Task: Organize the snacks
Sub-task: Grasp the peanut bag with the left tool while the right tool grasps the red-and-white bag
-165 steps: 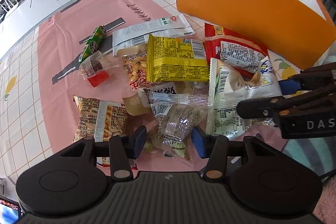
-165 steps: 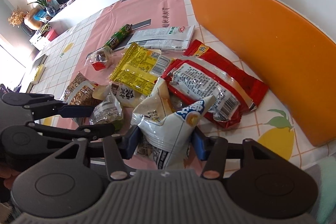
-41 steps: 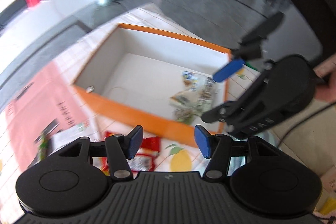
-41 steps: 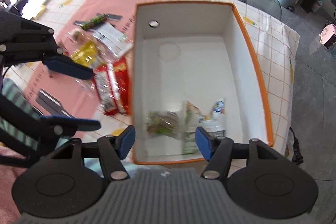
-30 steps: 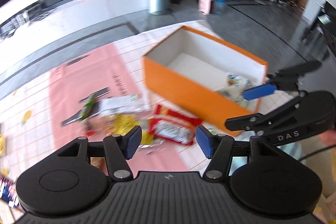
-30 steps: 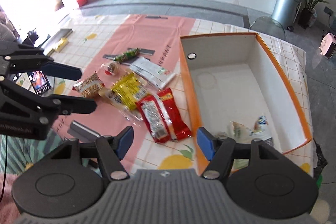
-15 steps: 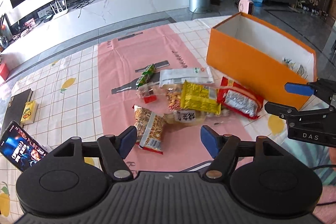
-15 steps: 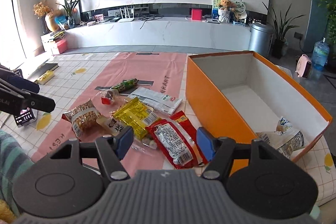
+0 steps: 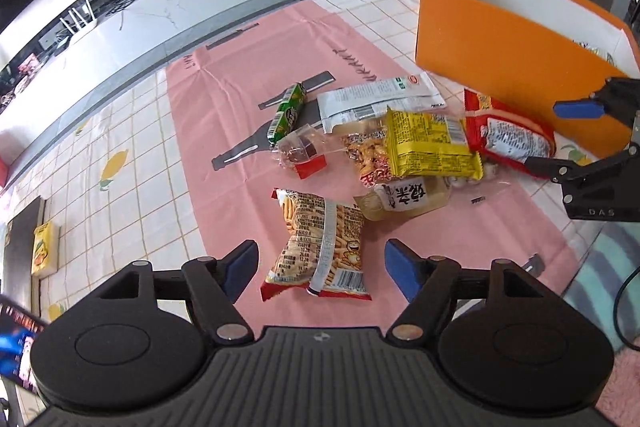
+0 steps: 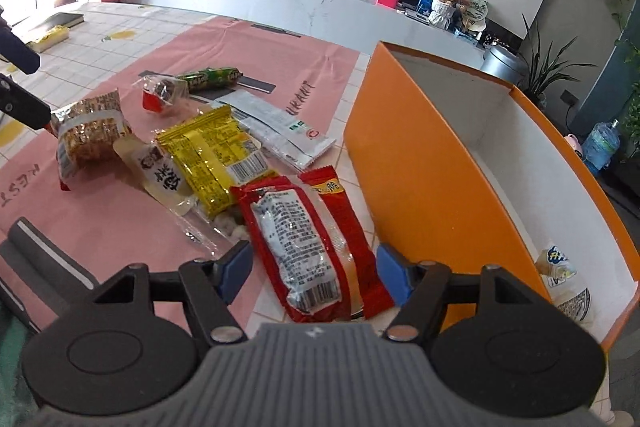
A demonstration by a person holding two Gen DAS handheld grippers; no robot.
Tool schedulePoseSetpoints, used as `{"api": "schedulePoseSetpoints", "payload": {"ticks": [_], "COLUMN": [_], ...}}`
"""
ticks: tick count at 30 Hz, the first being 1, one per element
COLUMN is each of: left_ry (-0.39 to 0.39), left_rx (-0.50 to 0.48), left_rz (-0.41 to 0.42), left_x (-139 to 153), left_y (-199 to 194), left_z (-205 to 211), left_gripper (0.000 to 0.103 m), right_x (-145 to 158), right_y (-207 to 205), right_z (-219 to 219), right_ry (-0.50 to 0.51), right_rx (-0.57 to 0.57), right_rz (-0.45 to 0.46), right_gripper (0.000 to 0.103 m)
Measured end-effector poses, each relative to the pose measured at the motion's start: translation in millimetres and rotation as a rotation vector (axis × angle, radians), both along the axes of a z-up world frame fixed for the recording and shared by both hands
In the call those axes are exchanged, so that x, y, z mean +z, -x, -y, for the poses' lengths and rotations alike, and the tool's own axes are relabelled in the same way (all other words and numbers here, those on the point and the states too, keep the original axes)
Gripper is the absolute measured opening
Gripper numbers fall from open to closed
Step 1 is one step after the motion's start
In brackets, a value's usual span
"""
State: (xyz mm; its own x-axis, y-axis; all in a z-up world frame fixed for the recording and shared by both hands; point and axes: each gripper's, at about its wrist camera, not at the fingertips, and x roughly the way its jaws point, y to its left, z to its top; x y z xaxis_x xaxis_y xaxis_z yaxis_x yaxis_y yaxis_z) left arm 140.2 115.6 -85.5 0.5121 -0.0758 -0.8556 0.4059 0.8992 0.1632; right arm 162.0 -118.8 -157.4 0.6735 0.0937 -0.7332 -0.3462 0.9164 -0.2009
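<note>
Several snack packets lie heaped on the pink mat (image 9: 248, 67). My left gripper (image 9: 322, 263) hovers over a brown stick-snack bag (image 9: 320, 243). Its jaws are opening wide either side of the bag and do not touch it. My right gripper (image 10: 315, 271) hangs above a red packet (image 10: 304, 239), jaws opening slightly, pads off it. Beside the red packet lie a yellow packet (image 10: 212, 151), a pale packet (image 10: 160, 171), a white sachet (image 9: 376, 99), a green roll (image 9: 288, 111) and a small clear packet (image 9: 300, 151). The orange box (image 10: 420, 187) stands right of the heap and holds two packets (image 10: 560, 267).
A phone (image 9: 12, 343) and a yellow carton on a dark book (image 9: 44, 247) lie at the table's left. Striped cloth (image 9: 608, 267) covers the near right edge. A counter, a bin and plants stand beyond the table.
Both grippers have swung away from above the orange box and dropped towards the snack heap. The left jaws stand wider than before. Two packets now lie inside the box.
</note>
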Motion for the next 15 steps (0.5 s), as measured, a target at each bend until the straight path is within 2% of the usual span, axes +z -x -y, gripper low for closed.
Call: {"api": "schedulePoseSetpoints", "payload": {"ticks": [2, 4, 7, 9, 15], "left_ry": [-0.01, -0.021, -0.041, -0.023, -0.019], "left_rx": [-0.013, -0.028, -0.025, -0.03, -0.038], "left_rz": [-0.016, -0.033, -0.046, -0.057, -0.087], "left_x": [-9, -16, -25, -29, -42], "left_y": [-7, -13, -21, -25, -32], "left_z": [-1, -2, -4, -6, -3], "left_gripper": [0.085, 0.085, 0.085, 0.085, 0.085], "right_x": [-5, -9, -15, -20, -22], "right_y": [-8, -14, -21, -25, -30], "right_z": [0, 1, -2, -3, 3], "right_ry": [0.002, -0.005, 0.0, 0.008, -0.042], "right_rx": [0.011, 0.018, 0.024, 0.019, -0.001], "right_rz": [-0.025, -0.042, -0.07, -0.093, -0.119], "right_gripper": [0.068, 0.075, 0.075, 0.076, 0.079]}}
